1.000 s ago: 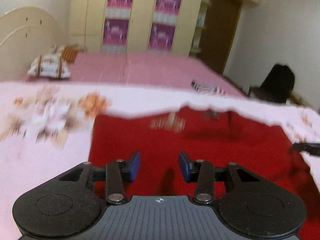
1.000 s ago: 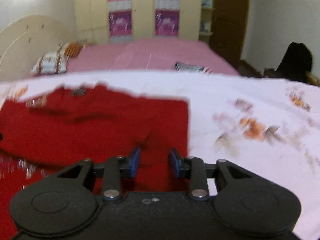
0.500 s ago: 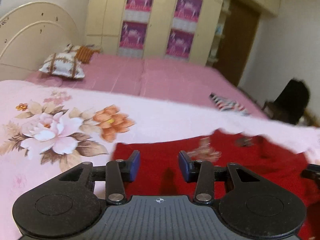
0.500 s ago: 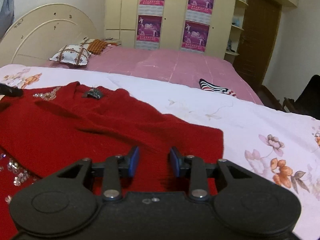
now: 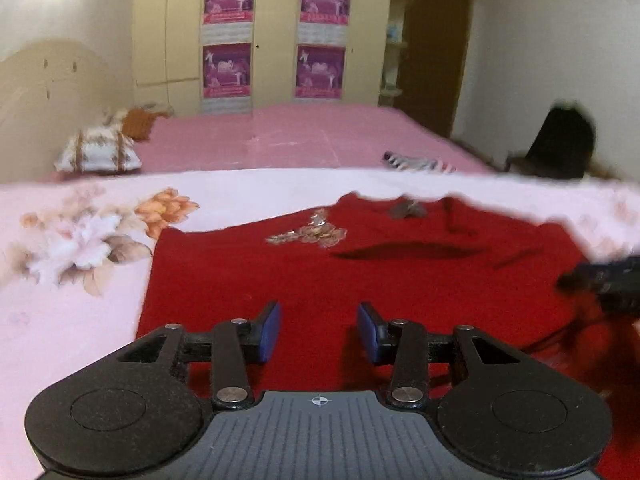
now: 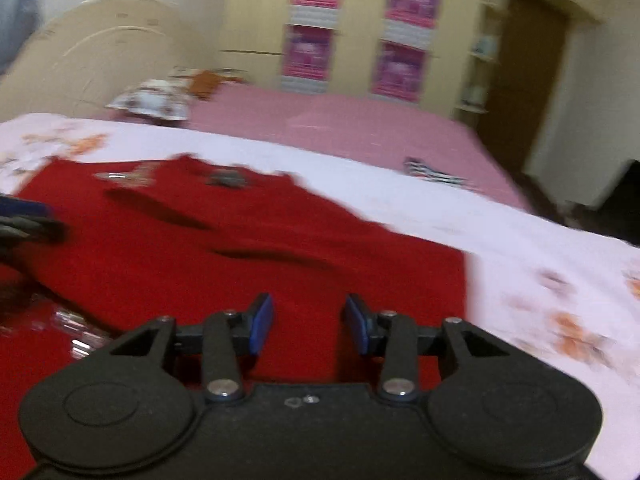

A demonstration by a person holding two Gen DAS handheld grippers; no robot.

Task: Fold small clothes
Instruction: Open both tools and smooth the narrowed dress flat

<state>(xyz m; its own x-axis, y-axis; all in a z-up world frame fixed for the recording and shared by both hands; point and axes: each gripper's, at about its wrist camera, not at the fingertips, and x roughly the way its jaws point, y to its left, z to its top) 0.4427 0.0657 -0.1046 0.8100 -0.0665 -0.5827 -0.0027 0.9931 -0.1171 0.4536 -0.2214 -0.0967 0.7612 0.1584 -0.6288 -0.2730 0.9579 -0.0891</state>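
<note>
Mostly flat: red sweater (image 5: 360, 280) lies spread on the floral bedsheet (image 5: 60, 320), neckline toward 12 o'clock, sequin appliqué (image 5: 312, 234) near the collar, grey neck label (image 5: 406, 210) just to its 3 o'clock. A long crease runs across the chest.

L gripper (image 5: 318, 330) – jaws apart, nothing between the blue pads, only red knit seen through the gap; whether the pads touch the cloth, can't tell. Sits over the sweater's left-hand part, cloth edge at its 9 o'clock. R gripper (image 6: 308, 322) – jaws likewise parted w/ nothing clamped, over the sweater's other side, straight hem edge at its 3 o'clock. Right-wrist view is motion-blurred.

Each gripper's tip shows dark at the edge of the other's view – at 3 o'clock in the left view, at 9 o'clock in the right.

Bkgd: pink bedspread (image 5: 300, 140) beyond the sheet, patterned pillow (image 5: 98, 154) at 10 o'clock, striped garment (image 5: 416, 164) at 1 o'clock, wardrobe (image 5: 272, 36) w/ purple posters at 12, dark chair (image 5: 564, 144) at 2.
</note>
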